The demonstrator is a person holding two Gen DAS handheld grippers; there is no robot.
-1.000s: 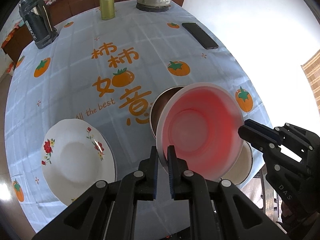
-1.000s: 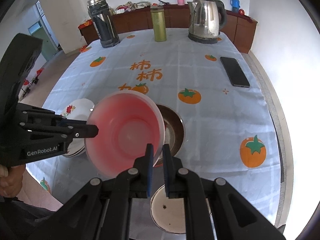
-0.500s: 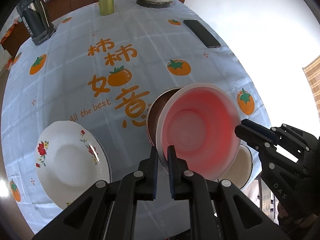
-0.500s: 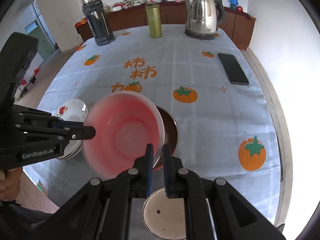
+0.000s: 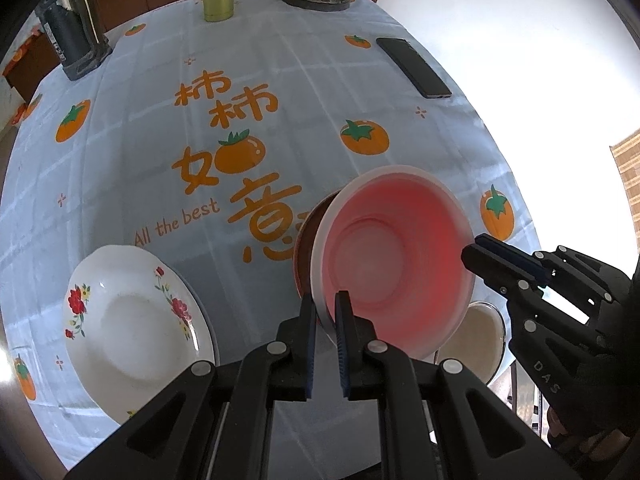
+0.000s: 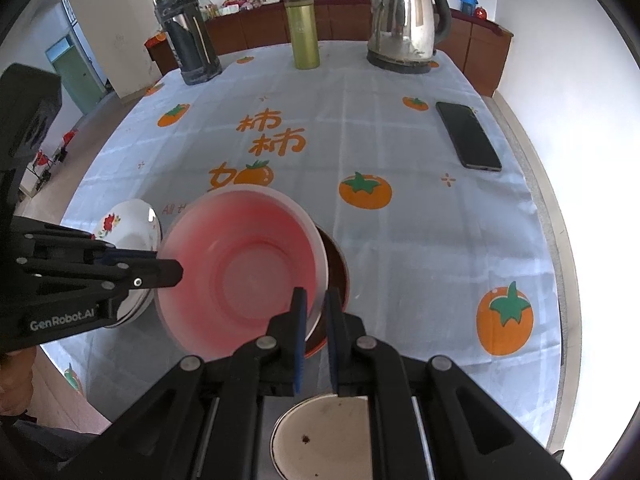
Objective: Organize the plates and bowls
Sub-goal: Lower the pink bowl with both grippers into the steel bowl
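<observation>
Here both tools grip the same pink bowl (image 5: 394, 264) by its rim: the left tool (image 5: 324, 312) is pinched on the near-left edge, the right tool (image 6: 316, 312) on the opposite edge, each clamped nearly shut with only the thin wall between its pads; the bowl hangs tilted above a dark metal bowl (image 6: 336, 264), which sits on the worktop (image 6: 400, 220); judging by the task, the step in hand is nesting the pink bowl into the metal one; to do it well, level the rim, centre it over the metal bowl, lower both sides together and release only once it is seated; a flowered white plate (image 5: 132, 320) lies to the left, and a small metal dish (image 6: 324, 436) near the front edge; the worktop wears a pale cloth printed with orange persimmons; a kettle (image 6: 404, 24), a green flask (image 6: 306, 32), a dark jug (image 6: 188, 32) and a phone (image 6: 468, 136) stand farther off; wooden cabinets line the back wall.
</observation>
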